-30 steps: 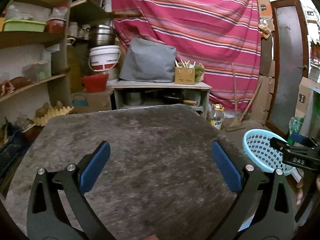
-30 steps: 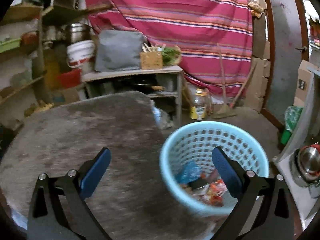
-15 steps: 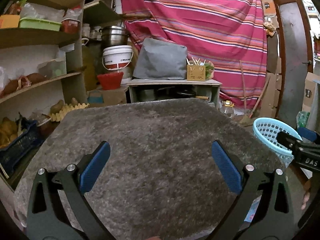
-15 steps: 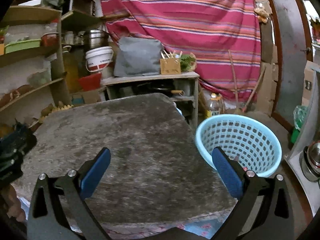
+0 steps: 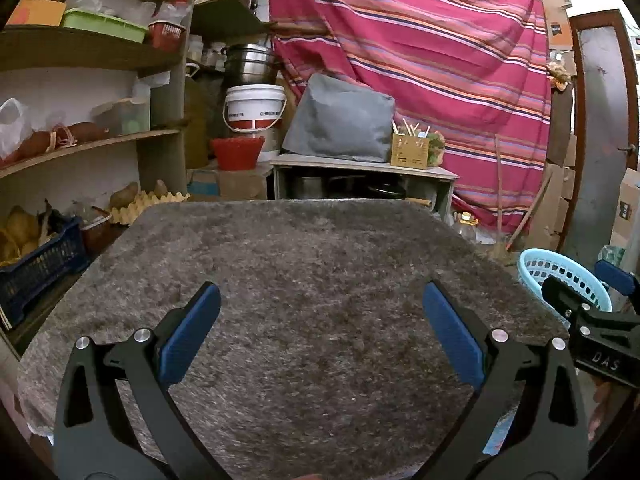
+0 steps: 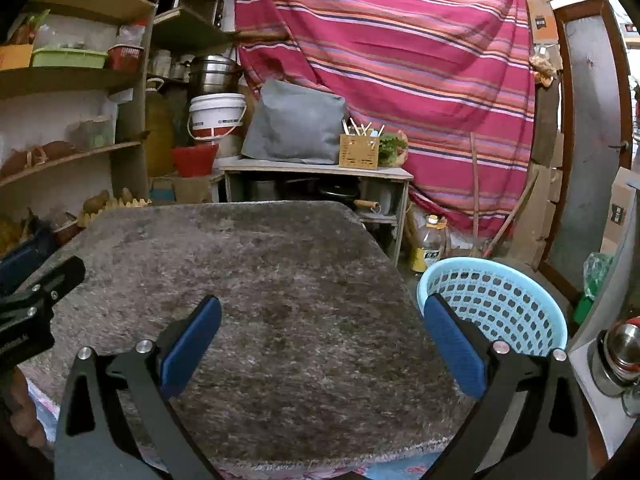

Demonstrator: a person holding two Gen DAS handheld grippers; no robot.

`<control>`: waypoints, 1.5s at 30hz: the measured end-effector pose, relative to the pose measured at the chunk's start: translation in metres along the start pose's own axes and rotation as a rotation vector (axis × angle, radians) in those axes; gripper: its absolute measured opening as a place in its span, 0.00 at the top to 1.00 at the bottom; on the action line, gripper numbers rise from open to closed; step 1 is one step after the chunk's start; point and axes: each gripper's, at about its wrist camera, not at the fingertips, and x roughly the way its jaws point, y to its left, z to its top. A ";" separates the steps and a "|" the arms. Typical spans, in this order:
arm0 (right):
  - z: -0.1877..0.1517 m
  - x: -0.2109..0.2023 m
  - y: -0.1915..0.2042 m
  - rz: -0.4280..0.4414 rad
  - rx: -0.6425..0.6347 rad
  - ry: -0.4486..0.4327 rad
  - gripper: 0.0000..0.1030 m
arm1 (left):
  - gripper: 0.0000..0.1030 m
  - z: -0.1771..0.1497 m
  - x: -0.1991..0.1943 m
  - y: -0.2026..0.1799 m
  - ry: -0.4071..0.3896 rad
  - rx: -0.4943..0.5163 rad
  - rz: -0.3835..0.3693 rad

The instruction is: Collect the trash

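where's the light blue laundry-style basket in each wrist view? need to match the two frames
Left wrist: the light blue basket sits at the far right edge, beyond the grey rug's corner, partly hidden behind the right tongs.
Right wrist: the basket is lower right, just off the rug's right edge, behind the right tongs' right finger.
Shared landmark: the white bucket on the left, before the striped curtain.

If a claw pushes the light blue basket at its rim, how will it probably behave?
The light blue basket is perforated plastic, so it is probably light and would slide or tip easily. Its thin rim may flex under a push. It stands on the floor beside the grey table, with room to move.
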 end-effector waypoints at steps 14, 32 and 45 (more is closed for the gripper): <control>0.001 0.004 0.015 0.019 -0.006 0.003 0.04 | 0.05 -0.003 0.006 -0.003 0.010 0.031 0.064; 0.000 0.007 0.032 0.032 -0.041 -0.002 0.04 | 0.05 -0.006 0.005 0.007 0.003 0.041 0.116; 0.000 0.006 0.034 0.030 -0.040 -0.007 0.04 | 0.05 -0.005 0.005 0.013 0.005 0.039 0.127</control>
